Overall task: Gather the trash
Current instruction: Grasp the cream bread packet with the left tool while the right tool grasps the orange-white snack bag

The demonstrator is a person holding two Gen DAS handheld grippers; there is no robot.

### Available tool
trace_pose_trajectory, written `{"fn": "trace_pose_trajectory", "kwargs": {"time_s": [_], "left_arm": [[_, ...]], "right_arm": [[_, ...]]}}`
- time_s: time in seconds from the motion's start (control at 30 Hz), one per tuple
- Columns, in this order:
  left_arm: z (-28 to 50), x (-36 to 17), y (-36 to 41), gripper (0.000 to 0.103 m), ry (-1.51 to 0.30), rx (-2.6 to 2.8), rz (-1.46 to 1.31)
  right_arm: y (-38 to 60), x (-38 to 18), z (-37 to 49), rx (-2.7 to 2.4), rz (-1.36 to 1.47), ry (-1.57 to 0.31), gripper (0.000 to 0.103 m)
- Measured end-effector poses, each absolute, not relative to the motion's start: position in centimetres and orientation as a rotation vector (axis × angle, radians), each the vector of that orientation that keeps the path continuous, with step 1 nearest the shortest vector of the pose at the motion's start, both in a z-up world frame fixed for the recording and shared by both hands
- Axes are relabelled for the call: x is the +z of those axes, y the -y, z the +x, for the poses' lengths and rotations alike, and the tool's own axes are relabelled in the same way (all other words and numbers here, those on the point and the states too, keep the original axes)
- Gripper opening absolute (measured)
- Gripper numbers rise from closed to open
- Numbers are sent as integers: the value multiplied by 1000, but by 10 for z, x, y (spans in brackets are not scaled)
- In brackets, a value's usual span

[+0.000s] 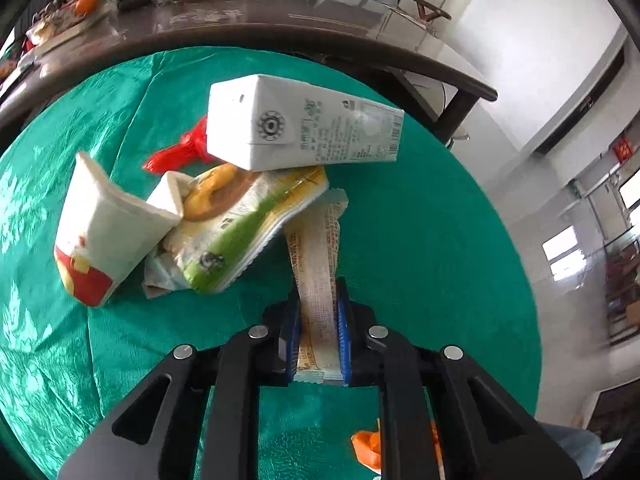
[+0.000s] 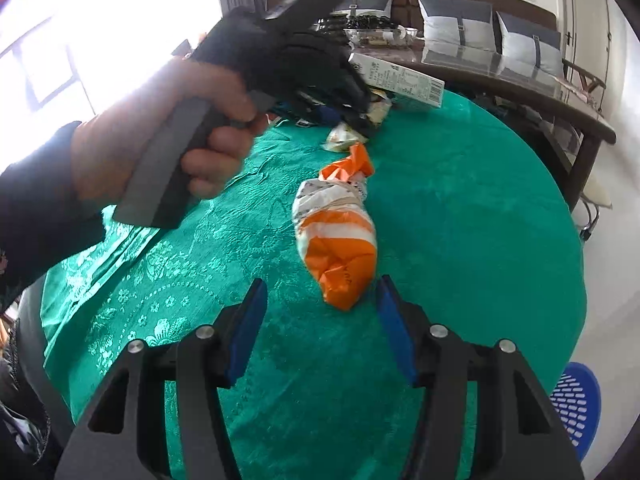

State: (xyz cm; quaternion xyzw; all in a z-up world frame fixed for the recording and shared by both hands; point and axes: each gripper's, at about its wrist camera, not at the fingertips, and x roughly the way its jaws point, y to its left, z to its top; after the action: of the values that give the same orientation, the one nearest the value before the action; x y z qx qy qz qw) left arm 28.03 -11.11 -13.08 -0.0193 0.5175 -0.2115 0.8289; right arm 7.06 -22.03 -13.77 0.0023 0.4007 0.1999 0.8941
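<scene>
My left gripper [image 1: 319,292] is shut on a long printed snack wrapper [image 1: 318,256] above the round table with the green cloth [image 1: 420,240]. Beyond it lies a trash pile: a white milk carton [image 1: 304,128], a green and white packet [image 1: 244,224], a crushed paper cup [image 1: 100,236] and a red plastic scrap [image 1: 176,152]. My right gripper [image 2: 320,308] is open, its pads on either side of the near end of an orange and white plastic bag [image 2: 338,236] on the cloth, not touching it. The left gripper [image 2: 312,68] shows at the far side in the right wrist view.
A dark wooden table [image 1: 248,28] with clutter stands behind the round table. A sofa with grey cushions [image 2: 456,20] is at the back. A blue plastic basket [image 2: 576,404] sits on the floor at the lower right. An orange bag edge [image 1: 366,446] shows beneath my left gripper.
</scene>
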Motion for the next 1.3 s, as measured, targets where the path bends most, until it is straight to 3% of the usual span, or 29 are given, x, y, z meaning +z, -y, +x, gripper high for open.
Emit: {"fn": "trace_pose_trajectory", "kwargs": {"time_s": [0.23,0.3,0.37,0.4,0.43,0.53,0.57,0.67,0.7,0.77,0.9,1.17,1.3], "left_arm": [[222,-108,63,14,-1044,-423,-1],[193,-105,42,15,-1043,-412,14],[172,-105,26,15,-1038,-397,23],[160,-107,20,15,-1034,-388,27],[150,-109,18,15,-1029,-379,35],[132,-115,12,17,-1000,-383,43],[130,-117,13,25,-989,-381,48],[127,-123,13,73,-933,-339,78],[129,-126,13,78,-918,-318,83],[135,-134,11,80,-936,-304,73],[138,-140,11,84,-950,-299,95],[135,-140,13,87,-954,-307,125],[133,-135,15,77,-962,-337,116]], "right_arm": [[214,-131,91,435,-16,-856,56],[205,-131,102,441,-47,-875,64],[195,-132,112,432,-87,-879,64],[189,-135,117,425,-110,-888,60],[185,-137,123,413,-127,-901,44],[184,-137,132,395,-66,-888,44],[183,-135,134,392,-44,-874,44],[180,-132,141,357,-28,-835,44],[179,-134,145,339,-42,-851,45],[179,-139,149,325,-58,-886,46],[178,-143,149,329,-106,-929,61],[182,-126,155,387,-81,-981,62],[177,-118,167,410,-86,-1029,62]]}}
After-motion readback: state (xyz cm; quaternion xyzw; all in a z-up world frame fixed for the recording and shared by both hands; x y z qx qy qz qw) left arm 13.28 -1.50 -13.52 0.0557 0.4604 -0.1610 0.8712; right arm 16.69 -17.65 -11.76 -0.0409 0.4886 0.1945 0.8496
